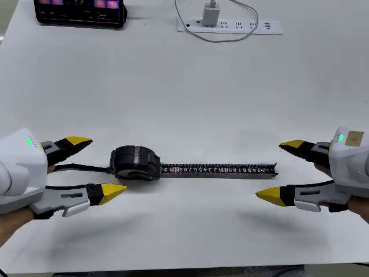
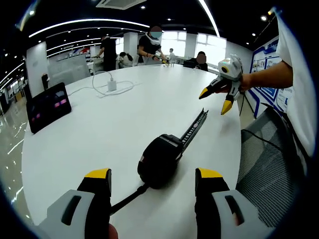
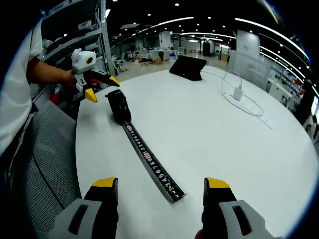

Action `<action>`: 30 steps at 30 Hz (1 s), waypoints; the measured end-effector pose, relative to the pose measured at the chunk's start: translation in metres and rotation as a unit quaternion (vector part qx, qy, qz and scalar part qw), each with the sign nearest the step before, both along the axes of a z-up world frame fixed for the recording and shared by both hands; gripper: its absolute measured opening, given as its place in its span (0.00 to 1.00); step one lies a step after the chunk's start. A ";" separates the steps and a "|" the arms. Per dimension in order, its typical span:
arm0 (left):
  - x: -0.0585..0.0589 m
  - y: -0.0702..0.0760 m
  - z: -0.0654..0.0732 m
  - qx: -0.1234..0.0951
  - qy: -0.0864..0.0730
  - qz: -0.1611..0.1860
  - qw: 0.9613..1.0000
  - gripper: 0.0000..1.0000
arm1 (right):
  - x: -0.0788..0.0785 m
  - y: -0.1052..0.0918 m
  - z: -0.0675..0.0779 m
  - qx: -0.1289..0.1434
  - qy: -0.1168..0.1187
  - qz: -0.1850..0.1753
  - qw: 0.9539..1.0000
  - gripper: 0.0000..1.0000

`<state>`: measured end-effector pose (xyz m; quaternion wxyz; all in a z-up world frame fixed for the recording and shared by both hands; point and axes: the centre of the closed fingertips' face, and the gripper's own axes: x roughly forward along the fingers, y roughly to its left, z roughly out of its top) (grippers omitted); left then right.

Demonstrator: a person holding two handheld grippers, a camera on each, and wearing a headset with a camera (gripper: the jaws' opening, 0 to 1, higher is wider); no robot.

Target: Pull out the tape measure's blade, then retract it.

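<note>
A black tape measure [image 1: 135, 163] lies on the white table [image 1: 184, 86], its dark blade [image 1: 219, 169] pulled out to the right and resting flat. My left gripper [image 1: 97, 167] stands open just left of the case [image 2: 160, 160], not touching it, with the case a little ahead of its yellow fingertips [image 2: 98, 174]. My right gripper [image 1: 278, 171] is open too, just beyond the blade's hooked end [image 3: 174, 193], which lies between and slightly ahead of its tips. The left gripper [image 3: 97, 82] shows far off in the right gripper view, and the right gripper [image 2: 219, 98] in the left one.
A dark tablet [image 1: 81, 11] stands at the table's far left edge. A white power strip [image 1: 230, 25] with a plugged charger and looping cable lies at the back. A mesh chair [image 2: 269, 149] sits beside the table. Several people stand in the background.
</note>
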<state>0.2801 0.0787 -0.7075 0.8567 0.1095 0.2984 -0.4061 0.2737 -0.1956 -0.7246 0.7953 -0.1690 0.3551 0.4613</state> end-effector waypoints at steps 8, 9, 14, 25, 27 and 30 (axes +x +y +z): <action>-0.010 0.001 0.000 -0.002 0.001 0.012 1.000 0.71 | -0.002 -0.005 0.007 0.005 -0.011 -0.016 1.000 0.76; -0.012 0.001 -0.001 -0.003 0.002 0.014 1.000 0.71 | -0.003 -0.005 0.007 0.006 -0.010 -0.018 1.000 0.78; -0.021 0.002 -0.002 -0.005 0.003 0.020 1.000 0.73 | -0.007 -0.008 0.009 0.013 -0.009 -0.030 0.999 0.82; -0.028 0.005 0.000 -0.021 0.006 0.042 0.999 0.80 | -0.017 -0.010 0.011 0.019 -0.009 -0.043 0.999 0.88; -0.030 0.007 -0.001 -0.021 0.007 0.047 0.999 0.81 | -0.019 -0.010 0.010 0.021 -0.009 -0.045 0.999 0.89; -0.034 0.010 -0.002 -0.022 0.009 0.054 0.998 0.81 | -0.023 -0.010 0.008 0.023 -0.008 -0.048 0.999 0.91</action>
